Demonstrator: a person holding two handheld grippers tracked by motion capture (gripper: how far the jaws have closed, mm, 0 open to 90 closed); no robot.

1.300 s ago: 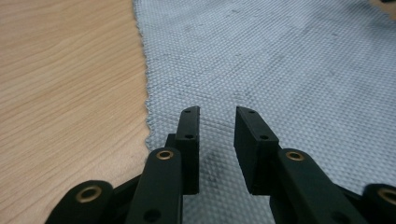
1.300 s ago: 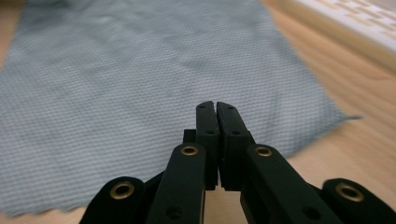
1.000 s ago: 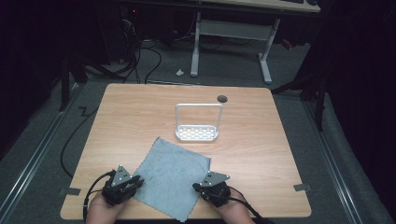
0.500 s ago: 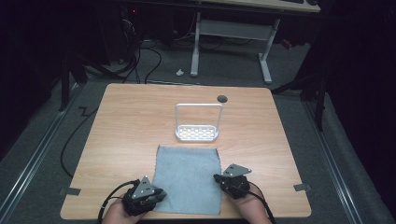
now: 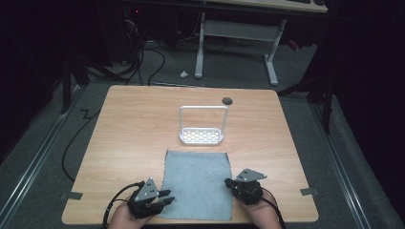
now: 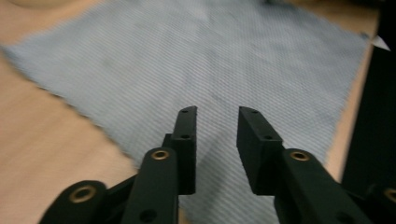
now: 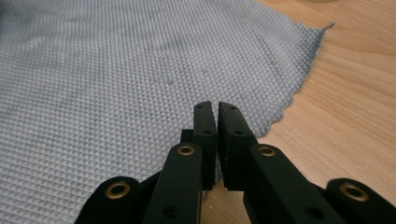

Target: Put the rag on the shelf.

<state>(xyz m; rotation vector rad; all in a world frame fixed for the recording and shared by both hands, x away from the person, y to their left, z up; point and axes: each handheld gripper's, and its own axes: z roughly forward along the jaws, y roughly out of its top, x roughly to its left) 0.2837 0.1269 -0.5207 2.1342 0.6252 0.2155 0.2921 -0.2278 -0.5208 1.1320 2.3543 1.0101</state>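
A square grey-blue woven cloth (image 5: 198,183) is laid flat at the near edge of the light wooden table (image 5: 129,129). The left gripper (image 5: 165,200), jaws just parted and pinching nothing, is held over its near left corner. The right gripper (image 5: 230,182), jaws just opening but nearly together, is held at its right edge; whether cloth remains pinched cannot be told. A white wire rack (image 5: 202,124) is seen just beyond.

a white wire rack (image 5: 201,125) is standing upright mid-table. a dark round hole (image 5: 227,100) is showing just behind it in the wooden table (image 5: 133,129).
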